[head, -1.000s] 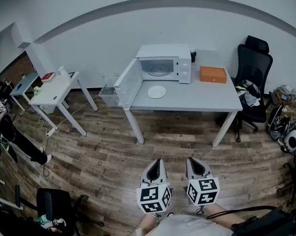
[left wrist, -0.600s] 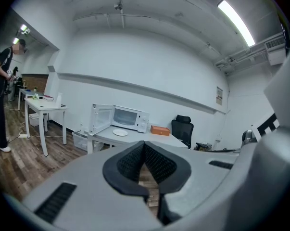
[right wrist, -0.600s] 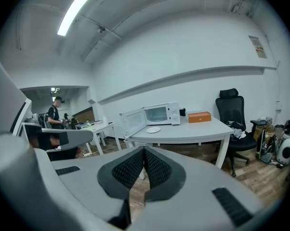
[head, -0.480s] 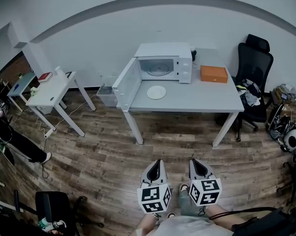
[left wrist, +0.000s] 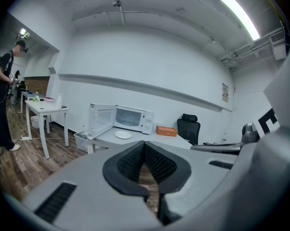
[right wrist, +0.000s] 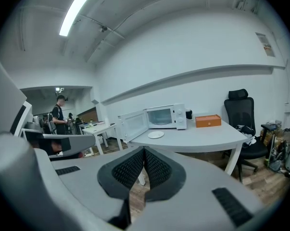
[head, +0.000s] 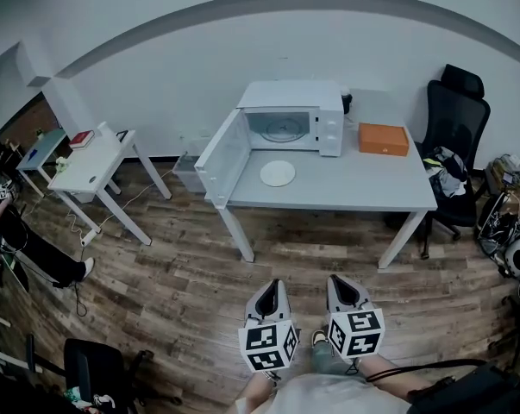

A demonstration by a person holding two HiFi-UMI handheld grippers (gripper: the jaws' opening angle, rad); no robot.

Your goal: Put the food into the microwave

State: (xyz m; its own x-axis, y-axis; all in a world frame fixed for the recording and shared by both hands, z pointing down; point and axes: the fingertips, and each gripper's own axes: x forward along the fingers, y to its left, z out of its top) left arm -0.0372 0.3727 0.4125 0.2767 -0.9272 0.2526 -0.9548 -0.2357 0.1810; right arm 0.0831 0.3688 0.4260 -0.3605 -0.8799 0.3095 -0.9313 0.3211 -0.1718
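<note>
The white microwave [head: 296,128] stands at the back of the grey table [head: 346,192], its door [head: 222,158] swung wide open to the left. A white plate [head: 278,173] lies on the table in front of it; I cannot make out any food on it. Both grippers hang low over the floor, well short of the table. My left gripper [head: 275,285] and right gripper [head: 339,281] are shut, each with nothing held. The microwave [left wrist: 131,119] and plate [left wrist: 123,135] show far beyond the left gripper [left wrist: 144,146]. The right gripper [right wrist: 144,151] also points towards the microwave [right wrist: 166,117] and plate [right wrist: 156,134].
An orange box [head: 383,139] lies on the table right of the microwave. A black office chair [head: 454,136] stands at the table's right end. A white side table [head: 96,166] and a person [head: 18,231] are at the left. A plastic bin [head: 191,169] sits beside the open door.
The head view has shifted a little, so the table and microwave sit slightly further right. Both grippers stay shut in the same place low in the view.
</note>
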